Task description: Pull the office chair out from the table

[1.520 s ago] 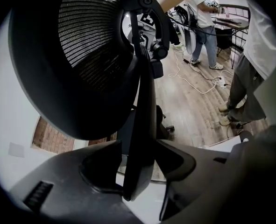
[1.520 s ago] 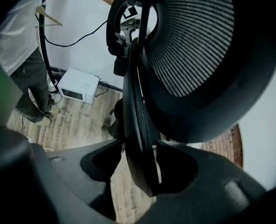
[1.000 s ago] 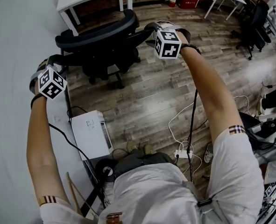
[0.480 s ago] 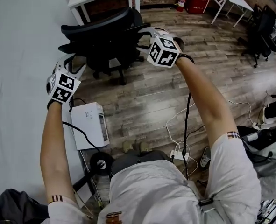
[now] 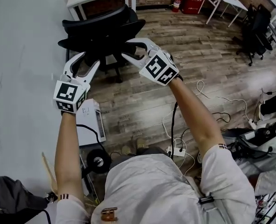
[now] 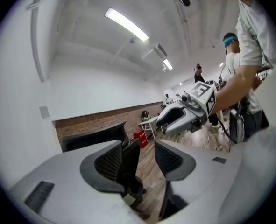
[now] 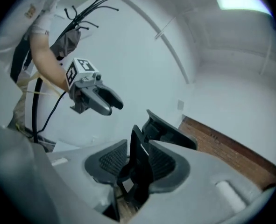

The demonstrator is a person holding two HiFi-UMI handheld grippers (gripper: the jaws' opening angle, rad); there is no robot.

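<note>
While the left claw [image 5: 88, 61] gapes, chair [image 5: 100, 29] stands beyond.

We found the office chair [image 5: 100, 29] upright on the wooden plank floor [image 5: 198, 55]. It was black all over, with a broad curved backrest turned toward us and dark legs splayed beneath the seat. It stood out in the open, not tucked under anything. The table [image 5: 21, 55] was a wide, plain pale top filling the left of the head view, its long edge running away from us. The chair's left side sat close against that edge — whether touching, we could not tell.
</note>
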